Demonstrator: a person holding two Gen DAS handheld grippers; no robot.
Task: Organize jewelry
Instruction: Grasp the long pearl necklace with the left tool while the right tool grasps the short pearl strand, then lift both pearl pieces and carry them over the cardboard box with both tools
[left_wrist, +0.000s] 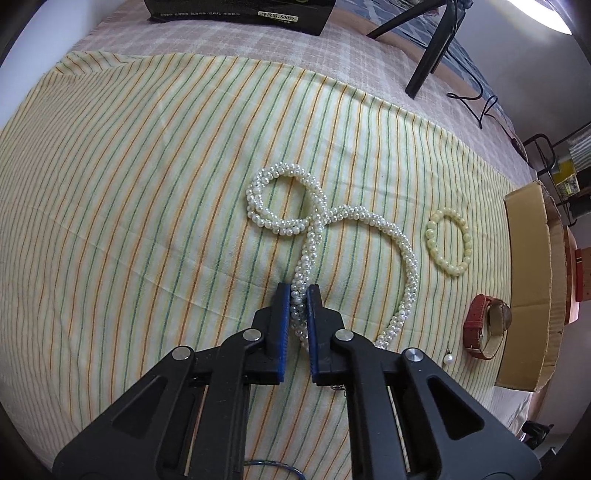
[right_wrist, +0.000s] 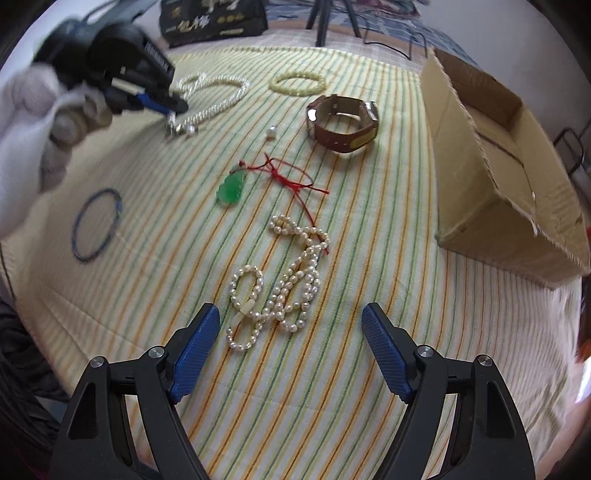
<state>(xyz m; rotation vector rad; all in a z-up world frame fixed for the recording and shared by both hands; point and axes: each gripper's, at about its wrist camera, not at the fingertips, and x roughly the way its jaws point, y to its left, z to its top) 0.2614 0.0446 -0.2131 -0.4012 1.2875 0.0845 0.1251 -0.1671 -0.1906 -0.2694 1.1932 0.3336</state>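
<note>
My left gripper (left_wrist: 298, 295) is clamped on the braided pearl necklace (left_wrist: 404, 254), blue pads pinching the strand near one end. The part of the strand that runs back between the fingers is hidden by the gripper body, so I cannot see its clasp from this camera. Ahead of the pads the necklace lies on the striped cloth (left_wrist: 129, 206) and curls into a small loop, then a wider one. To its right a pale yellow bead bracelet (left_wrist: 448, 242) lies apart from it, then a brown-strap watch (left_wrist: 487, 326) on its side and a single pearl drop (left_wrist: 449, 358) just beside the watch. The cardboard box (left_wrist: 528, 280) is cut off at the frame edge; I cannot see inside it from here.

My right gripper (right_wrist: 290, 323) has its fingers spread wide, holding nothing, low over a tangled pearl strand (right_wrist: 280, 291). Beyond that lie a green pendant on red cord (right_wrist: 232, 190), and a thin blue bangle (right_wrist: 96, 224) off to the left. In the right wrist view the left gripper and the gloved hand (right_wrist: 33, 122) holding it are blurred at the upper left, so the grip itself is hard to make out there.
</note>
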